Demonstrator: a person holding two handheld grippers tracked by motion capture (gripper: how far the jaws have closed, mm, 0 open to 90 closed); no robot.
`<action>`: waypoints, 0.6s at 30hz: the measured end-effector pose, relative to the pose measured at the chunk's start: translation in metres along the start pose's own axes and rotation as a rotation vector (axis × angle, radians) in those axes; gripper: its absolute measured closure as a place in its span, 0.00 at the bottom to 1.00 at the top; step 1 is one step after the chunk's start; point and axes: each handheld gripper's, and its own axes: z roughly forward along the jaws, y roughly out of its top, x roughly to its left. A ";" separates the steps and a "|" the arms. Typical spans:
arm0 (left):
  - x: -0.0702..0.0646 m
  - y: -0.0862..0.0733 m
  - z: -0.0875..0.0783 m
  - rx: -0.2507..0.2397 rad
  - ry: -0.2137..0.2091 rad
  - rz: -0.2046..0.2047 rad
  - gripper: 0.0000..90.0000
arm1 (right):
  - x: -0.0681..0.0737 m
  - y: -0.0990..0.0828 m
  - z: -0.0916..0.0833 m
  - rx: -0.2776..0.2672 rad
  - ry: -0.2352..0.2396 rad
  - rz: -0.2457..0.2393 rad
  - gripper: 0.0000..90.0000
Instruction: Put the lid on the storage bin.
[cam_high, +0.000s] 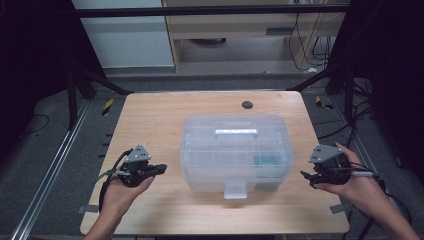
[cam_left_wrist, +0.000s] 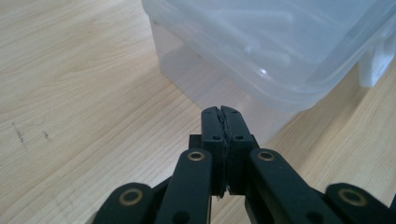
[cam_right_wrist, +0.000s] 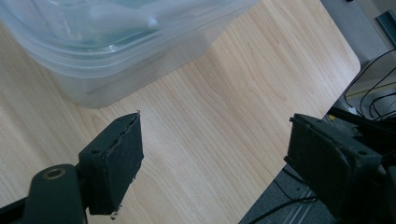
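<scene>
A translucent plastic storage box (cam_high: 235, 150) with a lid, a top handle and a front latch (cam_high: 235, 189) stands closed in the middle of the wooden table (cam_high: 160, 120). My left gripper (cam_high: 161, 169) is held to the box's left, jaws pressed together with nothing between them, pointing at the box's lower left wall (cam_left_wrist: 224, 70). My right gripper (cam_high: 306, 176) is at the box's right side near the table edge, its jaws wide apart and empty. The box corner (cam_right_wrist: 93, 60) lies just ahead of the right gripper's fingers (cam_right_wrist: 116, 154).
A small dark round spot (cam_high: 247, 105) sits at the table's far edge. Cables (cam_high: 320, 45) and frame struts stand around the table on the floor. Inside the box a bluish item (cam_high: 264, 161) shows dimly at the right.
</scene>
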 end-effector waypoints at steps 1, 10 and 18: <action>0.001 -0.001 0.001 0.011 0.004 0.004 0.99 | -0.001 0.000 0.001 0.002 -0.002 0.002 0.20; 0.012 -0.003 0.011 0.115 0.031 0.041 0.97 | -0.009 -0.002 0.017 0.034 -0.006 0.012 0.21; 0.037 0.000 0.031 0.211 0.078 0.046 0.93 | -0.026 -0.001 0.042 0.066 -0.025 0.076 0.22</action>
